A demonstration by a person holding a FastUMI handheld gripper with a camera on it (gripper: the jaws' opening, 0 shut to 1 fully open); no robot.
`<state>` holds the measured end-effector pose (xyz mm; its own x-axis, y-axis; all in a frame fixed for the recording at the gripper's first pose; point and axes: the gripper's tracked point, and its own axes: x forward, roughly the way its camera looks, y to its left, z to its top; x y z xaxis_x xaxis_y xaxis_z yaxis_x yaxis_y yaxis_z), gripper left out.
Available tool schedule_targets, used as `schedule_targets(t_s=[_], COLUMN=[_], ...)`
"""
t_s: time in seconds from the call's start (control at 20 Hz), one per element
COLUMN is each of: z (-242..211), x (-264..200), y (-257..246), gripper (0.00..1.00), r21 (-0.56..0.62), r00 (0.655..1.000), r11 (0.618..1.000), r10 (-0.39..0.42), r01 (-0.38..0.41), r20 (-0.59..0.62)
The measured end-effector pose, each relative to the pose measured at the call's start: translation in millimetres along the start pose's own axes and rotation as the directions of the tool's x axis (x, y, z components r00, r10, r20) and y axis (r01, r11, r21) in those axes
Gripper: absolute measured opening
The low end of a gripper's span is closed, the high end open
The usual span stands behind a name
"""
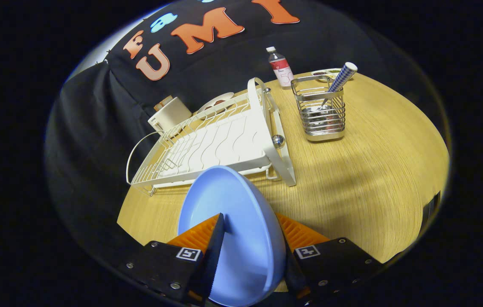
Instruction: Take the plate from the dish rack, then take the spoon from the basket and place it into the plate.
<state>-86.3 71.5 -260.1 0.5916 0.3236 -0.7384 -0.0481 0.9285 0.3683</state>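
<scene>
Gripper point(252, 238) grasps the blue plate point(233, 221) on edge, both fingers pressed against it, plate's lower rim hidden behind the finger bodies. White dish rack point(220, 140) lies just beyond the plate on the wooden table point(373, 179). Wire basket point(320, 113) sits farther ahead, right of the rack; spoon point(339, 79) stands in it, checkered handle up, bowl hard to make out behind the wires. Bottle point(280, 68) beyond the basket.
</scene>
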Motion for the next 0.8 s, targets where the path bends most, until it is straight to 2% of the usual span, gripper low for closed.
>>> schedule_targets(t_s=[0.1, 0.15, 0.3, 0.4, 0.5, 0.8], z=[6.0, 8.7, 20.7, 31.6, 46.7, 103.4], x=[5.2, 5.3, 4.8, 3.2, -3.8, -27.1], y=[-23.0, -28.3, -26.1, -35.4, -34.5, -49.4], gripper=[0.71, 0.72, 0.75, 0.75, 0.75, 0.78], r21=[-0.023, -0.021, -0.005, -0.027, -0.053, -0.050], r00=[0.993, 0.990, 0.987, 0.976, 0.968, 0.917], r11=[0.994, 0.992, 0.994, 0.988, 0.987, 0.978], r10=[-0.107, -0.126, -0.111, -0.143, -0.140, -0.173], r01=[0.109, 0.128, 0.112, 0.149, 0.155, 0.204], r20=[0.048, 0.063, 0.118, 0.162, 0.210, 0.358])
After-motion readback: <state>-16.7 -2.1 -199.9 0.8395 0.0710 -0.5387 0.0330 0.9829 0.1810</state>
